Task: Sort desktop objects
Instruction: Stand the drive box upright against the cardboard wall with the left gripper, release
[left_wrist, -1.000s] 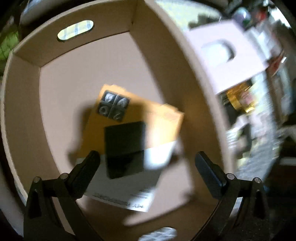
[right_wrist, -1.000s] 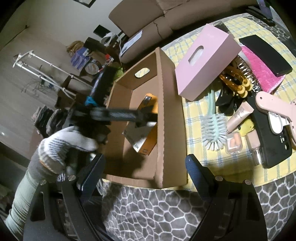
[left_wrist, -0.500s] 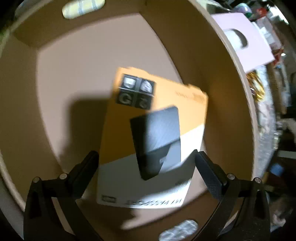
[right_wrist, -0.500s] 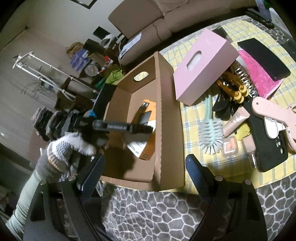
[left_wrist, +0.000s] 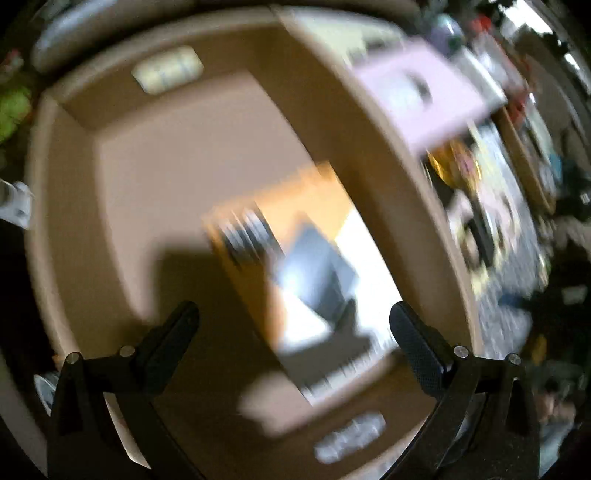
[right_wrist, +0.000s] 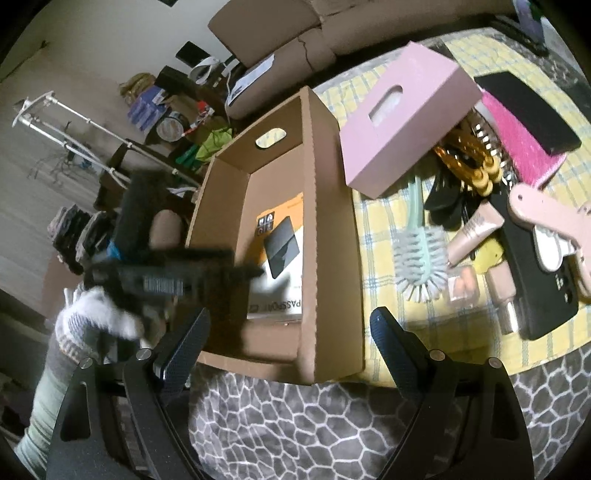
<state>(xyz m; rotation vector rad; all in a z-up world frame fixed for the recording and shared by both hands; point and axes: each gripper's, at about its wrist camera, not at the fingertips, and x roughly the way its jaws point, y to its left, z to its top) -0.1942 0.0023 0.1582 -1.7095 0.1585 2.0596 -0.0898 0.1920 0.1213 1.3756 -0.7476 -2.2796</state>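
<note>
Orange-and-white hard drive package (right_wrist: 282, 254) lies flat inside cardboard box (right_wrist: 327, 236); left gripper (left_wrist: 294, 322) and right gripper (right_wrist: 290, 325) both spread, empty.

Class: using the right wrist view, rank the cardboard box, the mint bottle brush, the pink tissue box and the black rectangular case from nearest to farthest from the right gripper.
1. cardboard box, just ahead of the right gripper, slightly left
2. mint bottle brush, ahead to the right
3. pink tissue box, farther, behind the brush
4. black rectangular case, far right, at the back
</note>
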